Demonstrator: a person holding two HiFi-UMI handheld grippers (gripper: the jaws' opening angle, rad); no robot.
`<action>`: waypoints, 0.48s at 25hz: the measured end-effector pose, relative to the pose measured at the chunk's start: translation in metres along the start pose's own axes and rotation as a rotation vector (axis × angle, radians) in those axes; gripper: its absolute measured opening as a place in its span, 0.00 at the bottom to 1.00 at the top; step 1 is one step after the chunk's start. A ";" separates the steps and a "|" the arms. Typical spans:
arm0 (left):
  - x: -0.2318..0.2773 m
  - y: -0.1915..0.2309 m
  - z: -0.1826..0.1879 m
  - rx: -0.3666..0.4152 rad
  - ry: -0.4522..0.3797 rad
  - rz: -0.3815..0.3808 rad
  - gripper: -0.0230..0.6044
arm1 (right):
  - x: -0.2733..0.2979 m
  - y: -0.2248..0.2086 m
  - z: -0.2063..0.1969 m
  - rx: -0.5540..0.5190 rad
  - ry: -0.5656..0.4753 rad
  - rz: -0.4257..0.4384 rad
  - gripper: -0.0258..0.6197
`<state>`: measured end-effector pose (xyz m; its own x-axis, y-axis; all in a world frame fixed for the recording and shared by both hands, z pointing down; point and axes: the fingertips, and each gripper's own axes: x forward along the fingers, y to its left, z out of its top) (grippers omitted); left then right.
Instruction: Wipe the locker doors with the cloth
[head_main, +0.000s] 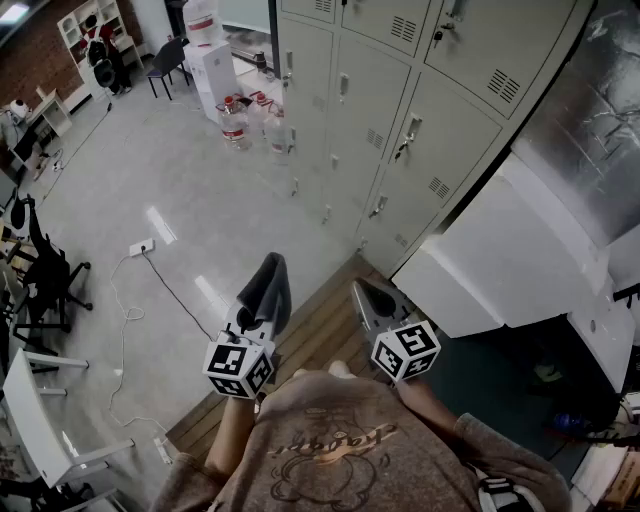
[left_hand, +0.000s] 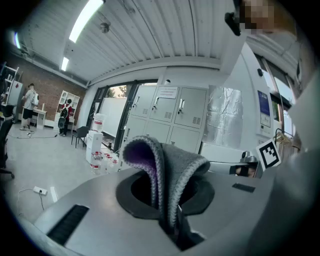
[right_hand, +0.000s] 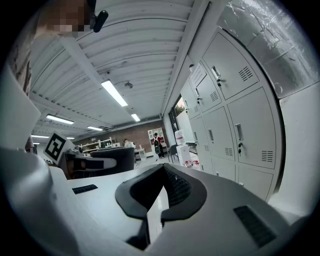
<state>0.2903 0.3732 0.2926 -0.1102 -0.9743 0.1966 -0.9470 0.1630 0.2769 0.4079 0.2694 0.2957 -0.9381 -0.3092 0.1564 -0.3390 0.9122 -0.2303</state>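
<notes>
Your left claw (left_hand: 167, 212) is clamped on a grey knitted cloth with a purple inner face (left_hand: 170, 165). The cloth is folded over and stands up out of the closed jaws, with the fold leaning to the left in the left gripper view. In the head view the cloth (head_main: 268, 285) hides the jaw tips of that claw (head_main: 258, 312).

Your right claw (right_hand: 159, 195) is drawn together, with only a thin sliver of light between the pads. It has hold of nothing. In the head view it (head_main: 368, 295) sits just beside the left claw at about the same height, and the two are apart.

The bank of pale grey metal locker doors (head_main: 400, 90) with vents and small handles stands ahead and to your right. The cloth is clear of every door and touches none. In the right gripper view the doors (right_hand: 240, 120) run along the right side.

Both claws hang over a strip of brown wooden planking (head_main: 310, 340) at the edge of the glossy grey floor (head_main: 180, 190). Clear water bottles with red caps (head_main: 240, 125) stand on the floor near the far end of the lockers. A white slab-shaped block (head_main: 500, 260) lies at the lockers' near end.
</notes>
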 end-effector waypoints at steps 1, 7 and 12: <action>0.000 0.001 0.001 -0.007 -0.003 -0.002 0.10 | 0.001 0.000 0.001 -0.001 -0.001 -0.002 0.04; 0.001 0.010 -0.003 0.000 -0.006 -0.012 0.10 | 0.008 -0.001 -0.004 0.003 -0.008 -0.020 0.04; -0.001 0.025 -0.019 -0.009 0.004 -0.022 0.10 | 0.009 0.002 -0.020 0.023 -0.013 -0.048 0.04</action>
<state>0.2727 0.3814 0.3167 -0.0877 -0.9771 0.1941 -0.9465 0.1424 0.2895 0.4001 0.2737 0.3156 -0.9215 -0.3560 0.1550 -0.3850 0.8898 -0.2450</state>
